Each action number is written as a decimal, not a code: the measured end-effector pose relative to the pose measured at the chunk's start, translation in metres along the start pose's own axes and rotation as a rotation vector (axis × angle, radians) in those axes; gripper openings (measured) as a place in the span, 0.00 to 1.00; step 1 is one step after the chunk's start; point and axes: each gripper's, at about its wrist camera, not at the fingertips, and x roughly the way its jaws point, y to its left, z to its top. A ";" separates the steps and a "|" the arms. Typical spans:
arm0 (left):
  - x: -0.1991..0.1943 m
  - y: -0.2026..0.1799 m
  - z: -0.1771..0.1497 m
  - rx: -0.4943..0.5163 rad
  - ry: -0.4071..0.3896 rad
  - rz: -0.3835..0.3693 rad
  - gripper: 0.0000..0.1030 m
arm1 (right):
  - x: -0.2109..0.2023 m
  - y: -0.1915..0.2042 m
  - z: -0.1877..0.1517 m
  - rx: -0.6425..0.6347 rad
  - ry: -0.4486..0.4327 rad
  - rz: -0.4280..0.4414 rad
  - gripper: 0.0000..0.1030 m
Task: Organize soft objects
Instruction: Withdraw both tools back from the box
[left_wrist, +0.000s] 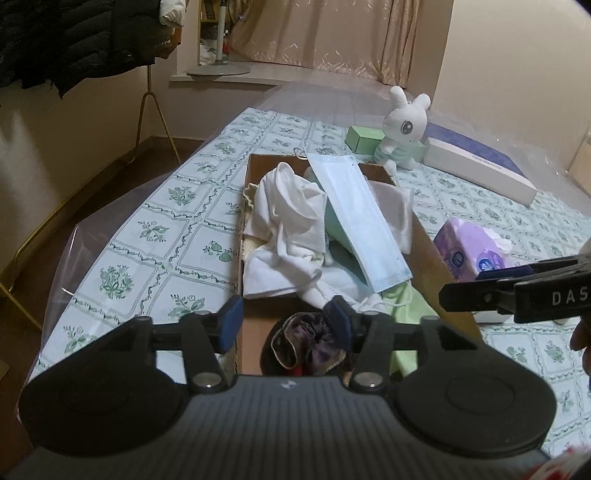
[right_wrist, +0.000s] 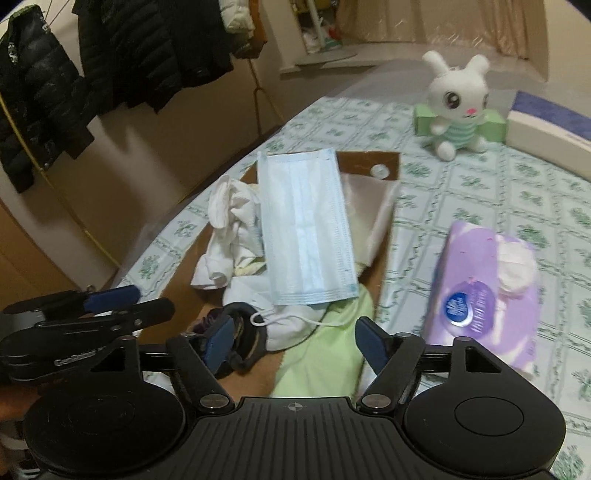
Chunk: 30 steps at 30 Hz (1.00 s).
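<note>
A brown cardboard box lies on the flower-patterned tablecloth and holds soft things. Inside it a pale blue face mask lies slantwise on top, beside crumpled white cloth and a light green cloth. A purple scrunchie sits at the box's near end. My left gripper hovers open just above the scrunchie, with nothing pressed between its pads. My right gripper is open over the green cloth and holds nothing. The mask shows there too.
A white plush rabbit sits at the far end in front of a green box, next to a long white and purple box. A purple tissue pack lies right of the cardboard box. Dark jackets hang to the left.
</note>
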 end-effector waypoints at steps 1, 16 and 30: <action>-0.003 -0.001 -0.001 -0.004 -0.004 -0.001 0.56 | -0.003 0.001 -0.002 0.000 -0.007 -0.013 0.74; -0.036 -0.027 -0.023 -0.014 -0.048 0.016 0.94 | -0.043 -0.016 -0.036 0.069 -0.040 -0.096 0.81; -0.074 -0.052 -0.047 -0.025 -0.068 0.039 0.99 | -0.098 -0.023 -0.075 0.085 -0.093 -0.145 0.81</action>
